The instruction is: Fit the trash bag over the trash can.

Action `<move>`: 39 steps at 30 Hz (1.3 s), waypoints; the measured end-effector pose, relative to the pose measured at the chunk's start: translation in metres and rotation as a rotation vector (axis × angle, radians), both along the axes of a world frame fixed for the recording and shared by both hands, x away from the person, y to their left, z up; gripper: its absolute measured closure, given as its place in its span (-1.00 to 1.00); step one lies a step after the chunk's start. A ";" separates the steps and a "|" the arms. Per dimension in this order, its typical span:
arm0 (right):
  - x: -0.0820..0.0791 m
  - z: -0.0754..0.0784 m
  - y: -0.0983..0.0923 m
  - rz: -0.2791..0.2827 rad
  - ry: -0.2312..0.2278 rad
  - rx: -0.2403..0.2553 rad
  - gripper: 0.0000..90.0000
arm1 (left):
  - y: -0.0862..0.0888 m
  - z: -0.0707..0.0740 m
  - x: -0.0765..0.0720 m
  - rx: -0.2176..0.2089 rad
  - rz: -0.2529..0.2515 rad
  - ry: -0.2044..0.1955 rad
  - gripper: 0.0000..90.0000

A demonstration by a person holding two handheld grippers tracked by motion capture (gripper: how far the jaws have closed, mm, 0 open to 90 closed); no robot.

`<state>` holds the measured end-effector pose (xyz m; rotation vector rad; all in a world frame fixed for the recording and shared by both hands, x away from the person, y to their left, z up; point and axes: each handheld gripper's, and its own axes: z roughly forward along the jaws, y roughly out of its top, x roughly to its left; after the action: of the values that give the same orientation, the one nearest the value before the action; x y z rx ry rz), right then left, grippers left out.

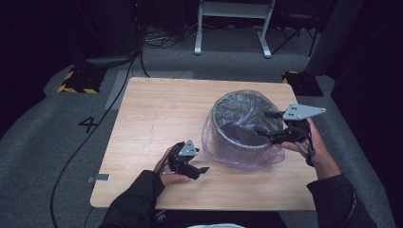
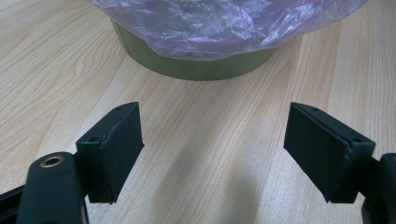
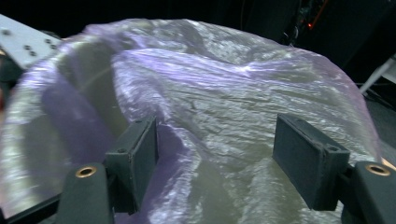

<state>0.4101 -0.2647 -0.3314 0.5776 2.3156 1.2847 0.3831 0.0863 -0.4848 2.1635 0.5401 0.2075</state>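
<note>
Wooden bench (image 1: 157, 109) on grey carpet. Bin (image 1: 244, 127) toward right edge, purple liner bag (image 1: 216, 137) draped over its rim. Right tool (image 1: 272, 124) open at rim, liner between jaws, ungripped; next, probably pinch and tug. Left tool (image 1: 202, 169) open, empty, near front edge.

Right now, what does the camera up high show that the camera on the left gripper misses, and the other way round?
High view alone: the whole pale wooden table, the person's two hands, the right gripper with open jaws at the rim of the round grey bin, the grey floor and the white frame behind.

Left gripper view alone: a close look at the left gripper with its black jaws wide apart and nothing between them, and the bin's olive-grey base on the wood.

Both: the thin purple plastic bag draped over the bin, and the table's wood grain.
</note>
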 end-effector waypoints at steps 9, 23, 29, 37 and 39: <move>0.013 0.001 -0.001 -0.030 0.004 -0.021 0.07 | -0.001 0.000 -0.001 0.006 -0.014 0.000 -0.55; 0.021 0.008 0.010 0.027 0.119 -0.115 -0.16 | -0.002 -0.003 -0.001 0.029 -0.030 0.002 -0.53; 0.027 0.009 0.016 0.052 0.189 -0.143 -0.28 | -0.002 -0.004 0.000 0.037 -0.035 0.009 -0.53; 0.037 0.012 0.020 0.032 0.249 -0.195 -0.03 | -0.003 -0.006 -0.001 0.054 -0.046 0.016 -0.49; 0.039 0.012 0.021 0.004 0.258 -0.220 -0.06 | -0.004 -0.007 -0.001 0.056 -0.051 0.019 -0.49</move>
<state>0.4496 -0.2432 -0.3190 0.6972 2.6250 0.9864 0.3825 0.0823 -0.4918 2.2332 0.4949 0.1769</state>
